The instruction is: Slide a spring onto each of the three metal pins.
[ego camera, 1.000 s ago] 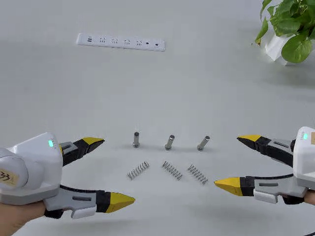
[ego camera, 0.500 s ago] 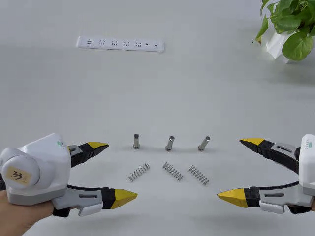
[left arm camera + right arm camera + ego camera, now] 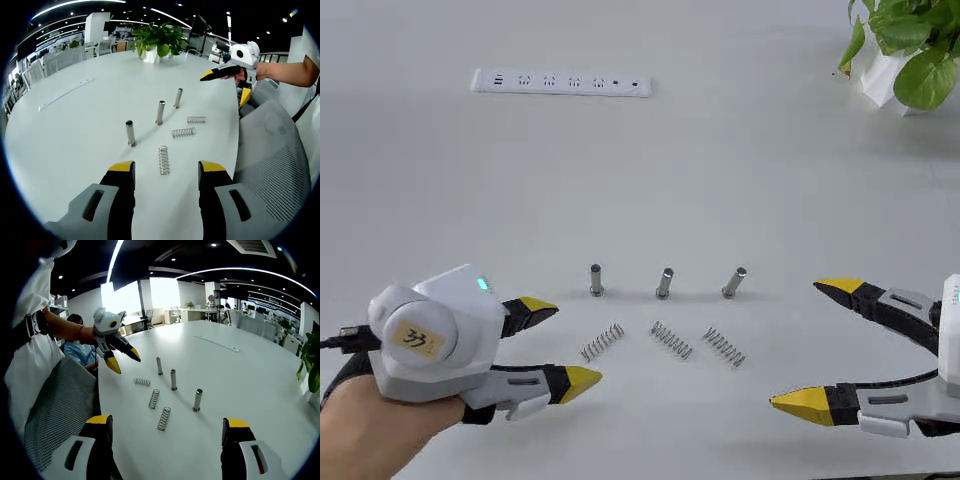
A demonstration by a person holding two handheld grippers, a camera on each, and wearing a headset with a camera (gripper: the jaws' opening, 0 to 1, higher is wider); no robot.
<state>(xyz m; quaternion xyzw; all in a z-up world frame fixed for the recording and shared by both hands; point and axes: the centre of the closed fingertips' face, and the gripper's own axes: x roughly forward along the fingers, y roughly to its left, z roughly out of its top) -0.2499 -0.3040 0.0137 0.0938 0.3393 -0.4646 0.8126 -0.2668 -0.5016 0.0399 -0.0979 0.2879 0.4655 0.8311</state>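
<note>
Jaws: held spread on left gripper (image 3: pixel 577 342) and right gripper (image 3: pixel 795 344).
Pins: three silver metal pins (image 3: pixel 665 283), stood upright.
Springs: three thin wire springs (image 3: pixel 671 340), laid flat.

Open office: desk rows (image 3: pixel 210 314), mesh chair (image 3: pixel 57 405)

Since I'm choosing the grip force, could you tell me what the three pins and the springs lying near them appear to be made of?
The pins look like polished metal, probably steel: grey cylinders with bright highlights along their sides. The springs look like thin bare metal wire, seen as silvery open coils. The exact alloy cannot be told by sight.
</note>
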